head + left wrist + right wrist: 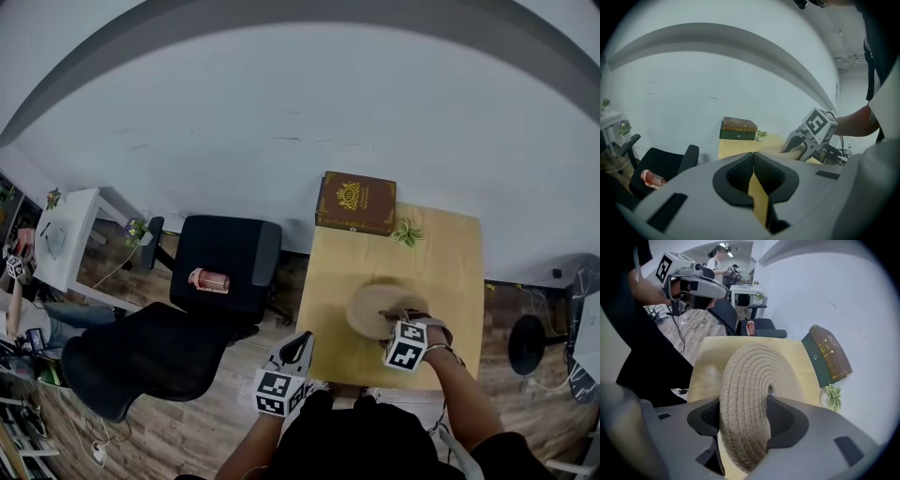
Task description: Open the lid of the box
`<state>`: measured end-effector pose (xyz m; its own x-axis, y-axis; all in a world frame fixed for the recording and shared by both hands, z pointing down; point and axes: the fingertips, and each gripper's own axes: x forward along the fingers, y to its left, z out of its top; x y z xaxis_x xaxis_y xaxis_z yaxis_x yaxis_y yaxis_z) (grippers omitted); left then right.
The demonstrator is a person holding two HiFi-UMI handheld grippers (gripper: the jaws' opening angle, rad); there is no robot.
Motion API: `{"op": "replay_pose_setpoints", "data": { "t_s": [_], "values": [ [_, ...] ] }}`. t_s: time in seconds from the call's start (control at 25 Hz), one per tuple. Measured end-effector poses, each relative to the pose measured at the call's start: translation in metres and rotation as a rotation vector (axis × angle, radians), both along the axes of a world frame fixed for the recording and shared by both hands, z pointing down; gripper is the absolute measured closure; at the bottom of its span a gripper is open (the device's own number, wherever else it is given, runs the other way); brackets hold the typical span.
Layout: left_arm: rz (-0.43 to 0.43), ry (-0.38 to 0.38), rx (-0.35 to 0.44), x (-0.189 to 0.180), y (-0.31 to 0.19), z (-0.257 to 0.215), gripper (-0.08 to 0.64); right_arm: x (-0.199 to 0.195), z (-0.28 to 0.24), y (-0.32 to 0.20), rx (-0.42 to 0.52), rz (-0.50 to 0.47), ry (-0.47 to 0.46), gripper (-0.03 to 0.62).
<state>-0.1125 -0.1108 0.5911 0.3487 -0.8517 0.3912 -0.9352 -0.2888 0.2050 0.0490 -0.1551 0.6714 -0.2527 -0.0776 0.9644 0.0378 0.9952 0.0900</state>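
A round woven rope lid (375,307) lies near the front of the wooden table (450,253). My right gripper (389,317) is shut on its rim. In the right gripper view the coiled lid (750,376) stands edge-on between the pads of that gripper (743,416). What is under the lid is hidden. A brown book-like box (355,202) with a green side and a small clasp sits closed at the table's far edge (827,357). My left gripper (302,343) hangs off the table's front left corner, shut and holding nothing (753,161).
A small green plant (407,232) stands beside the brown box. A black office chair (225,262) with a pink bottle (209,280) on its seat is left of the table. A white wall runs behind. People and desks are further off in the room.
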Motion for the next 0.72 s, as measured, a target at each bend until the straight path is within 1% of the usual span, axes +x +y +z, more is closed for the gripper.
{"op": "replay_pose_setpoints", "data": {
  "t_s": [0.08, 0.24, 0.36, 0.56, 0.72],
  "values": [
    [0.004, 0.0, 0.001, 0.001, -0.001, -0.001, 0.54, 0.001, -0.002, -0.001, -0.009, 0.008, -0.004, 0.321],
    [0.047, -0.011, 0.008, 0.013, -0.002, -0.002, 0.54, -0.001, -0.013, -0.009, -0.043, 0.076, -0.08, 0.333],
    [0.076, -0.012, 0.019, 0.025, -0.003, -0.005, 0.54, -0.001, -0.021, -0.014, -0.056, 0.101, -0.114, 0.344],
    [0.12, -0.023, 0.023, 0.037, -0.006, -0.005, 0.54, -0.001, -0.031, -0.026, -0.046, 0.142, -0.177, 0.365],
    [0.122, -0.027, 0.011, 0.036, -0.006, -0.004, 0.54, 0.0, -0.04, -0.033, -0.03, 0.188, -0.224, 0.381]
  ]
}}
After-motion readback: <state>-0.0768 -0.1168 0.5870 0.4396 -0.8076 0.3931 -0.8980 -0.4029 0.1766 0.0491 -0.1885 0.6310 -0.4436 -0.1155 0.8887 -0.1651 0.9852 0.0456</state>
